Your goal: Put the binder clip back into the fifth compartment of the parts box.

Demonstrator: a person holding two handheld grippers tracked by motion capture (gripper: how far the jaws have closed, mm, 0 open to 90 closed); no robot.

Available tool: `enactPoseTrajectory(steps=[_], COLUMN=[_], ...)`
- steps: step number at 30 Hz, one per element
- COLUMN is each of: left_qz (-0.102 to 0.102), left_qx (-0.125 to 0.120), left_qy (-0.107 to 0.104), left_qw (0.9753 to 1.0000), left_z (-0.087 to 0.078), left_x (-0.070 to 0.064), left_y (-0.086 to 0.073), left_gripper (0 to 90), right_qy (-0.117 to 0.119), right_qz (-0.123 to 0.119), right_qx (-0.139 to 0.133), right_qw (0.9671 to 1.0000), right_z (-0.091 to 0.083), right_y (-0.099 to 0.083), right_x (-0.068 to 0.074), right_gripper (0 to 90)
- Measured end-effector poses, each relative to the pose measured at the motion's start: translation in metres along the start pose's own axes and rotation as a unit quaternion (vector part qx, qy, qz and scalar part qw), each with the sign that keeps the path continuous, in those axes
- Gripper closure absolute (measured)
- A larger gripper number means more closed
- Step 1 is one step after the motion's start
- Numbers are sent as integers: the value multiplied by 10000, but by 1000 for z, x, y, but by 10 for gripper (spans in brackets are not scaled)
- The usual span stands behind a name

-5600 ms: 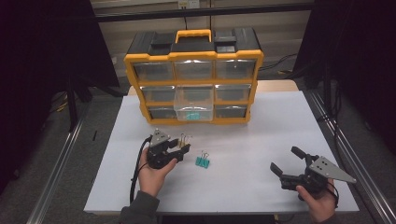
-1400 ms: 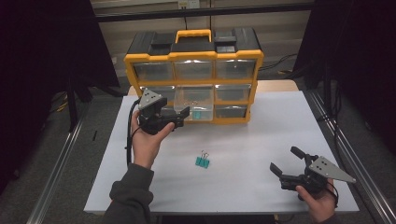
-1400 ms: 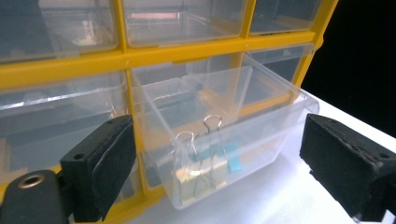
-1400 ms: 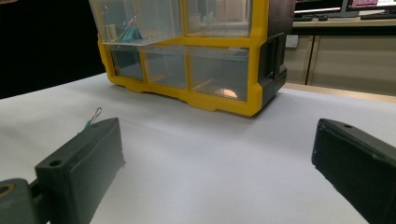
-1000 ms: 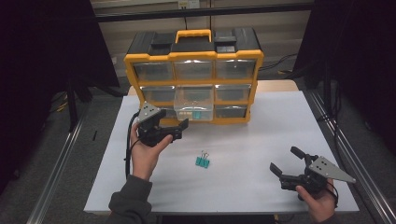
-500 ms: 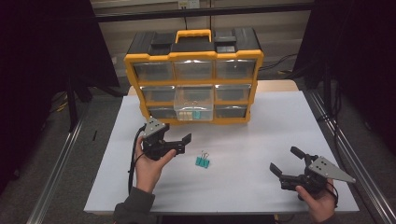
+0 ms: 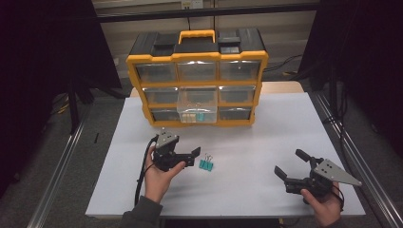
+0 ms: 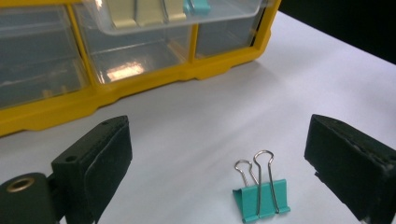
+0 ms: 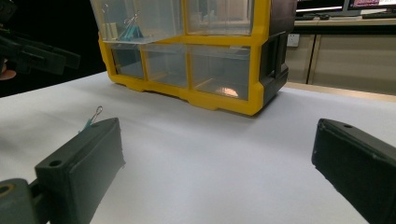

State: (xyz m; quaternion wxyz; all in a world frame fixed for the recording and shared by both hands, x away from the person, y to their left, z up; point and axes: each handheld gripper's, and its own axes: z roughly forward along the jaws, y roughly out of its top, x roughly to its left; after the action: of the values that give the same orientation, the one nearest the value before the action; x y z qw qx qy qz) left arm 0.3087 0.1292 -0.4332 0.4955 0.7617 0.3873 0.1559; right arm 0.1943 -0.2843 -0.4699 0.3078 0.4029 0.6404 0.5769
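Observation:
A teal binder clip (image 7: 206,164) lies on the white table (image 7: 266,137), handles pointing toward the organizer. My left gripper (image 7: 192,157) hovers just left of it, open; in the left gripper view the clip (image 8: 261,200) sits between the spread jaws, nearer the right one, untouched. The yellow and black drawer organizer (image 7: 197,76) stands at the back with its middle clear drawer (image 7: 197,105) pulled out, holding cream clips (image 8: 140,9) and a teal clip (image 8: 198,5). My right gripper (image 7: 289,162) rests open and empty at the front right.
In the right gripper view the organizer (image 9: 219,56) rises ahead, the open drawer (image 9: 126,21) at upper left, and the clip's handle (image 9: 95,113) peeks over the left jaw. Metal rails (image 7: 62,166) run along both table sides.
My left gripper came down from the open drawer to the table and now stands open beside the teal clip. The right gripper has stayed put.

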Motion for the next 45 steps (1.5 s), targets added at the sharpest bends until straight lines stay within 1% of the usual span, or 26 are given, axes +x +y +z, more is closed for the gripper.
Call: enactPoseTrajectory(steps=[2, 5, 7, 11, 12, 13, 14, 15, 17, 18, 20, 22, 26, 27, 28, 29, 33, 34, 36, 37, 39, 40, 41, 42, 44, 45], left_qz=[37, 48, 103, 105, 169, 138, 109, 174, 135, 149, 145, 180, 198, 252, 211, 117, 147, 103, 222, 165, 169, 251, 225, 254, 276, 188], left_qx=[50, 139, 208, 301, 367, 385, 400, 486, 547, 628, 690, 828, 957, 987, 977, 954, 1066, 1050, 1162, 1139, 1177, 1215, 1195, 1188, 1184, 1150], left_qy=[-60, -37, -85, -117, -126, -98, -157, -163, -167, -185, -174, -209, -211, -187, -197, -188, -224, -194, -229, -220, -181, -198, -196, -149, -159, -141], left_qw=[10000, 9999, 9997, 9994, 9991, 9991, 9990, 9985, 9983, 9977, 9974, 9962, 9950, 9946, 9948, 9952, 9939, 9942, 9927, 9931, 9927, 9921, 9924, 9925, 9925, 9931], left_z=[2, 5, 8, 14, 15, 16, 18, 19, 23, 24, 28, 31, 35, 35, 36, 38, 44, 45, 46, 48, 49, 49, 50, 50, 49, 50], left_x=[-1, -5, -6, -11, -11, -12, -13, -13, -16, -16, -18, -21, -25, -26, -27, -29, -31, -33, -34, -36, -38, -37, -38, -38, -37, -38], left_y=[-2, -5, -7, -11, -12, -13, -14, -15, -18, -20, -23, -25, -28, -29, -30, -31, -35, -36, -37, -38, -39, -39, -40, -40, -40, -40], left_gripper=[76, 76, 76, 77, 77, 77, 79, 87, 97, 106, 130, 167, 242, 262, 278, 291, 343, 351, 358, 363, 372, 378, 386, 404, 466, 467], right_qy=[6, 3, 2, 3, -4, 5, 5, 7, 0, 4, 4, 19, 9, 9, 7, -11, -14, -16, -13, -2, -3, 11, 10, 8, -8, -4], right_qz=[4, -3, -23, -22, 2, -24, -20, -22, -5, -10, -13, -2, -6, -6, 3, -2, -3, -7, 2, -2, -6, -30, -27, -43, -4, -13], right_qx=[-4, 4, -5, -20, -23, -18, -17, -20, -27, -22, -22, -34, -15, -19, -39, -29, -33, -38, -31, -47, -51, -42, -41, -36, -41, -35], right_qw=[10000, 10000, 10000, 10000, 10000, 10000, 10000, 10000, 10000, 10000, 10000, 10000, 10000, 10000, 10000, 10000, 10000, 10000, 10000, 10000, 10000, 10000, 10000, 10000, 10000, 10000], right_z=[0, 0, 0, -1, 0, -1, -1, -1, 0, 0, 0, 0, 0, 0, 0, 0, 1, 1, 1, 1, 1, 1, 0, 0, 0, 0], right_y=[0, 0, 0, 1, 1, 0, 0, 1, 1, 1, 1, 1, 1, 1, 0, 1, 1, 0, 0, 0, 0, 0, 0, 0, 1, 1], right_x=[0, 0, 0, 0, 0, 0, 0, 0, 1, 1, 1, 1, 1, 1, 1, 1, 1, 2, 2, 1, 1, 1, 1, 1, 1, 1], right_gripper=[16, 16, 16, 16, 16, 16, 16, 16, 16, 16, 16, 16, 16, 16, 16, 16, 16, 16, 16, 16, 16, 16, 16, 16, 17, 16])
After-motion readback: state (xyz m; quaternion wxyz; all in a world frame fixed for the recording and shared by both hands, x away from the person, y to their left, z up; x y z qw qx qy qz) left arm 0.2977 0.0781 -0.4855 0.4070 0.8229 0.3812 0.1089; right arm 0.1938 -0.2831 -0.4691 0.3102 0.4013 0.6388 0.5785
